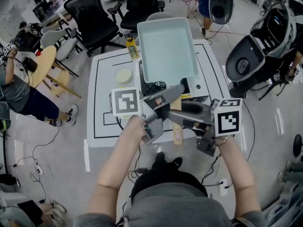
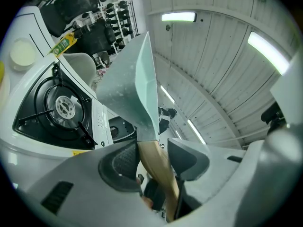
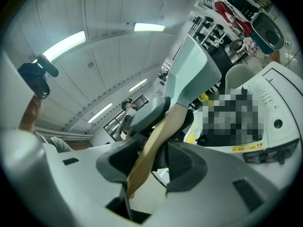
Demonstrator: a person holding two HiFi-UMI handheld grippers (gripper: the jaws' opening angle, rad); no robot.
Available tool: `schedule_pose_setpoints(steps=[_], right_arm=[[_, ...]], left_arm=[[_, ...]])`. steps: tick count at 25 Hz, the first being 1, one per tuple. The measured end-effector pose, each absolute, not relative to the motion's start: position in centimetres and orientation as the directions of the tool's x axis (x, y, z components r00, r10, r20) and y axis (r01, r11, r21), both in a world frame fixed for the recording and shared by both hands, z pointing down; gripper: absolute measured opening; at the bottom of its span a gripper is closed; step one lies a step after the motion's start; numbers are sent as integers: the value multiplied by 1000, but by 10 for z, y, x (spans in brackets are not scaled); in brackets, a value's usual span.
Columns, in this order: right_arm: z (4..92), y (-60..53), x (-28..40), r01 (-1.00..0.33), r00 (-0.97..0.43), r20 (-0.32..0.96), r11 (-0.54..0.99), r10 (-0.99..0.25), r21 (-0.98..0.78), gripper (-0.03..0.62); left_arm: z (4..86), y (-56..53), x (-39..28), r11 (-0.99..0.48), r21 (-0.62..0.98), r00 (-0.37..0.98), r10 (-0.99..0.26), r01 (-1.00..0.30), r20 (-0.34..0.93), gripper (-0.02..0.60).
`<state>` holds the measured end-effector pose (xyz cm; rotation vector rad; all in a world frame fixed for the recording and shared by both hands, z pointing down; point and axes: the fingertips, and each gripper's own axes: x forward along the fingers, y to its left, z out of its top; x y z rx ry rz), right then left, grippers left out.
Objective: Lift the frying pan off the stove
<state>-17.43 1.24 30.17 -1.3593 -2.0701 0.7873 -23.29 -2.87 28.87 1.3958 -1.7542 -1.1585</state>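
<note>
The frying pan (image 1: 166, 48) is square and pale teal with a wooden handle (image 1: 176, 126). It hangs in the air above the white stove (image 1: 200, 86). In the left gripper view the pan (image 2: 135, 86) stands off the bare black burner (image 2: 61, 109). My left gripper (image 1: 168, 96) is shut on the handle (image 2: 158, 167) near the pan. My right gripper (image 1: 179, 114) is shut on the same handle (image 3: 154, 141) from the other side, a little nearer the person. Both pairs of jaws press on the wood.
The stove sits on a white table (image 1: 102, 82) with black lines. A yellow bottle (image 1: 132, 46) and a round pale dish (image 1: 124, 74) lie left of the pan. Office chairs (image 1: 92, 18), a seated person (image 1: 14, 91) and floor cables surround the table.
</note>
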Motion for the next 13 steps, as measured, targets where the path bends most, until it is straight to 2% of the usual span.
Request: schedule_pose_setpoints(steps=[13], right_arm=[[301,13,-175,613,-342,114,314,933,-725,187]], left_arm=[[288,-28,-233,57,908,-267,-962,-416,-62,183]])
